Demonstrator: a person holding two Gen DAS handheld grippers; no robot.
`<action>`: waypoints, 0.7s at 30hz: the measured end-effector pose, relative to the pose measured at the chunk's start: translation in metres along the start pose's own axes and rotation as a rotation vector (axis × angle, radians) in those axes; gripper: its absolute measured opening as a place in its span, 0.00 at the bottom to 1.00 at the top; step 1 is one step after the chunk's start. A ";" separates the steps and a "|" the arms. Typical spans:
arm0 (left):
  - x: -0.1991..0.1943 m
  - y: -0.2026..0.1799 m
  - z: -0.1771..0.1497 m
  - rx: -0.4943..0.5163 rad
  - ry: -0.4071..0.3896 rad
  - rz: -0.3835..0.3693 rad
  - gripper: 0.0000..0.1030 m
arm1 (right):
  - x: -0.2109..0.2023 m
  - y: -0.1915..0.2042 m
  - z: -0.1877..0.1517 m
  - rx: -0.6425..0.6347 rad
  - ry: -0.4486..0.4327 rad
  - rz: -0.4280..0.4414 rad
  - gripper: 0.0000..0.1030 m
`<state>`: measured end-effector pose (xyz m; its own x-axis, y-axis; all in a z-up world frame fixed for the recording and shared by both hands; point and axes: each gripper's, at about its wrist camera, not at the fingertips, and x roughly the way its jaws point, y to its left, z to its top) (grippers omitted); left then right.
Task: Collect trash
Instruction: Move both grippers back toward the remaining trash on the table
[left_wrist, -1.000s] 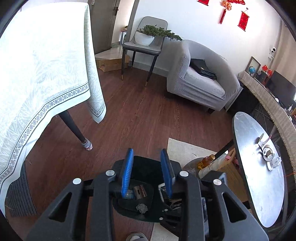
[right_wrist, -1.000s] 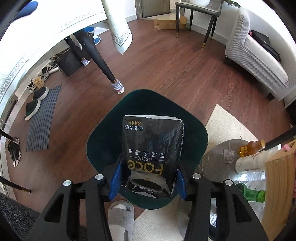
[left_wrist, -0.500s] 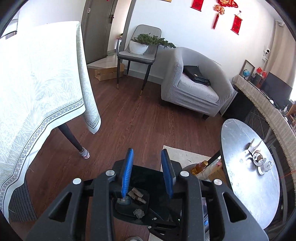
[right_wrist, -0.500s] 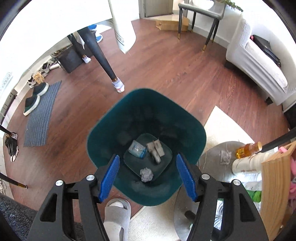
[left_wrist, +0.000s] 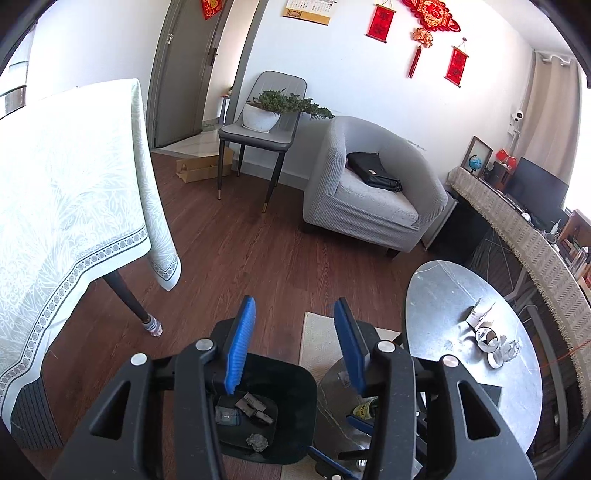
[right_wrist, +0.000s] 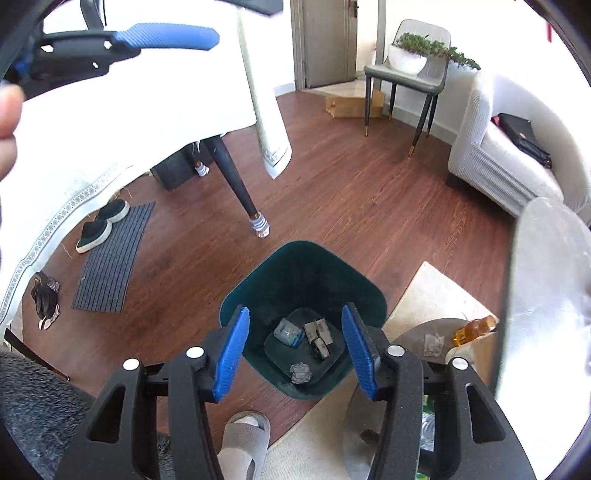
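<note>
Bin: a dark green waste bin (right_wrist: 303, 280) is standing open on the wood floor beside the round table (left_wrist: 443, 295), placed for easy dropping.
Trash in bin: a crumpled wad (right_wrist: 301, 372), a blue packet (right_wrist: 289, 332) and small cartons (right_wrist: 318, 332) are lying on its bottom.
Right gripper (right_wrist: 293, 350): hanging above the bin, jaws closing on nothing.
Left gripper (left_wrist: 295, 343): jaws opening, nothing between them.
Remaining trash: paper scraps (left_wrist: 487, 332) are waiting on the round table.

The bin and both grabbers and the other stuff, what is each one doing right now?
Bin: upright on the floor, open, trash at the bottom.
Crumpled paper: lying inside the bin.
Left gripper: jaws opening, nothing between them.
Right gripper: jaws closing, nothing between them.
Door: ajar.
Bag: lying on the armchair.
</note>
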<state>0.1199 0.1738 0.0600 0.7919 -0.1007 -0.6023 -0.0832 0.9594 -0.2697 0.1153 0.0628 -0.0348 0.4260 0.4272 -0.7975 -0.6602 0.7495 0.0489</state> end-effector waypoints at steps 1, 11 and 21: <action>0.001 -0.004 0.000 0.000 0.001 -0.007 0.47 | -0.006 -0.002 -0.001 0.002 -0.008 -0.005 0.48; 0.019 -0.074 -0.005 0.055 0.018 -0.104 0.49 | -0.061 -0.059 -0.024 0.089 -0.078 -0.097 0.48; 0.043 -0.151 -0.022 0.106 0.079 -0.224 0.49 | -0.114 -0.131 -0.066 0.209 -0.118 -0.223 0.48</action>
<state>0.1535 0.0184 0.0582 0.7332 -0.3302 -0.5945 0.1562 0.9326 -0.3253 0.1123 -0.1174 0.0099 0.6225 0.2869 -0.7282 -0.4062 0.9137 0.0128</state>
